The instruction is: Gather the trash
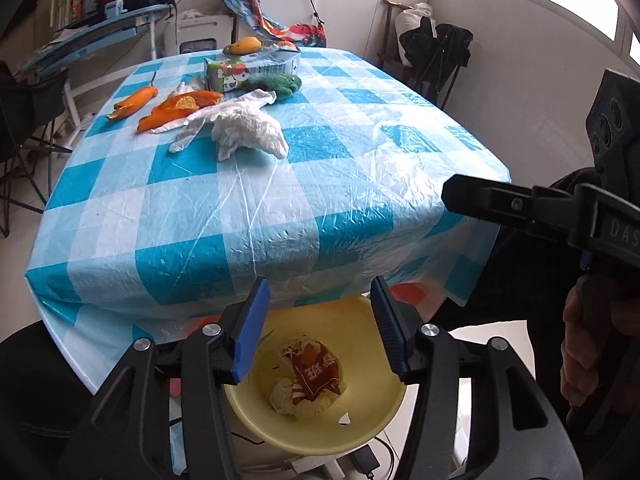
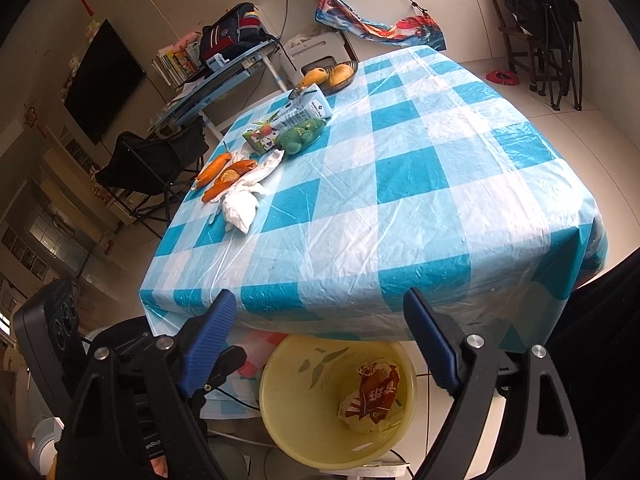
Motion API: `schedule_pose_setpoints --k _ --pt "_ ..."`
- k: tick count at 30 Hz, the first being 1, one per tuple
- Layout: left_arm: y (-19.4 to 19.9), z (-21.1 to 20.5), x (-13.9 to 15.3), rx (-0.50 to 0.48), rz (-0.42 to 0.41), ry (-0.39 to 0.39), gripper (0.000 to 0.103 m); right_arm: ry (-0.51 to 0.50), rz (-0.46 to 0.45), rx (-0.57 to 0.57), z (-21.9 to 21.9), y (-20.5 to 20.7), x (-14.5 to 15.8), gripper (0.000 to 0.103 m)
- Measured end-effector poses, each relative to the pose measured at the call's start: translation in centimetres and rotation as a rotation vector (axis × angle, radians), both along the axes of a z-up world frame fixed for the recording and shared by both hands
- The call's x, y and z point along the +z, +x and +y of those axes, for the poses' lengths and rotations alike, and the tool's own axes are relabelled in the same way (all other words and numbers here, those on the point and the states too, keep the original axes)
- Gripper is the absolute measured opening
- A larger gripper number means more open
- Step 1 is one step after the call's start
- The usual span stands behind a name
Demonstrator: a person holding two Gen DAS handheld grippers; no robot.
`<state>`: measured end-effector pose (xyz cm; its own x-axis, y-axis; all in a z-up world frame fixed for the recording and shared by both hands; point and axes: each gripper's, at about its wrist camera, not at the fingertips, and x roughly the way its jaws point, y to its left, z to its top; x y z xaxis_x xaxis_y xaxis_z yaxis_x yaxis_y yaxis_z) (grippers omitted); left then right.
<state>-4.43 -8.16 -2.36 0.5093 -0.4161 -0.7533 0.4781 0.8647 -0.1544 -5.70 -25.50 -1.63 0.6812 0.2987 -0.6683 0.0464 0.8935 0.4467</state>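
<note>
A table under a blue-and-white checked plastic cloth (image 2: 404, 176) fills a lived-in room. At its far end, a dark bowl (image 2: 347, 76) holds mangoes (image 2: 340, 72), with a green knitted item (image 1: 280, 82) lying nearer the middle. Behind the table, a tilted blue-rimmed desk (image 2: 224, 76) carries a dark backpack (image 2: 232, 30) beside a row of books (image 2: 176, 62). A black television (image 2: 105, 80) hangs on the wall, a colourful banner (image 2: 380, 26) droops from a cord, and folded black chairs (image 2: 548, 28) lean in the far corner.
</note>
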Motion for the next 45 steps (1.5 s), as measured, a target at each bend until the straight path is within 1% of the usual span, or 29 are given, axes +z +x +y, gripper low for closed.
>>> schedule_pose_setpoints --k 6,10,15,19,28,33,36,39,41,45 --pt "0.9 2.3 1.3 0.126 -0.053 -0.052 0.056 -0.009 0.000 0.007 0.2 0.0 -0.1 0.083" --pt "1.7 4.0 1.5 0.207 -0.055 -0.093 0.057 -0.014 0.004 0.014 0.3 0.0 -0.2 0.083" --pt "2.2 5.5 1.5 0.280 -0.060 -0.116 0.057 -0.023 0.005 0.027 0.6 0.0 -0.2 0.083" --pt "2.3 5.8 1.5 0.306 -0.068 -0.112 0.057 -0.033 0.001 0.036 0.9 -0.1 -0.2 0.083" --pt "2.2 6.2 1.7 0.333 -0.083 -0.115 0.058 -0.067 -0.023 0.073 1.9 -0.2 0.2 0.083" --pt "2.3 6.8 1.8 0.367 -0.091 -0.128 0.058 -0.103 -0.058 0.124 3.4 0.3 0.7 0.083" --pt "2.4 7.1 1.8 0.386 -0.097 -0.131 0.058 -0.115 -0.078 0.155 4.1 1.1 1.0 0.083" --pt "2.6 7.3 1.8 0.399 -0.104 -0.131 0.058 -0.114 -0.079 0.173 4.4 2.2 1.1 0.082" --pt "2.7 7.3 1.9 0.408 -0.109 -0.132 0.059 -0.115 -0.076 0.188 4.7 3.0 1.1 0.078" --pt "2.9 7.5 2.2 0.425 -0.123 -0.138 0.059 -0.124 -0.085 0.214 5.3 5.1 1.4 0.074"
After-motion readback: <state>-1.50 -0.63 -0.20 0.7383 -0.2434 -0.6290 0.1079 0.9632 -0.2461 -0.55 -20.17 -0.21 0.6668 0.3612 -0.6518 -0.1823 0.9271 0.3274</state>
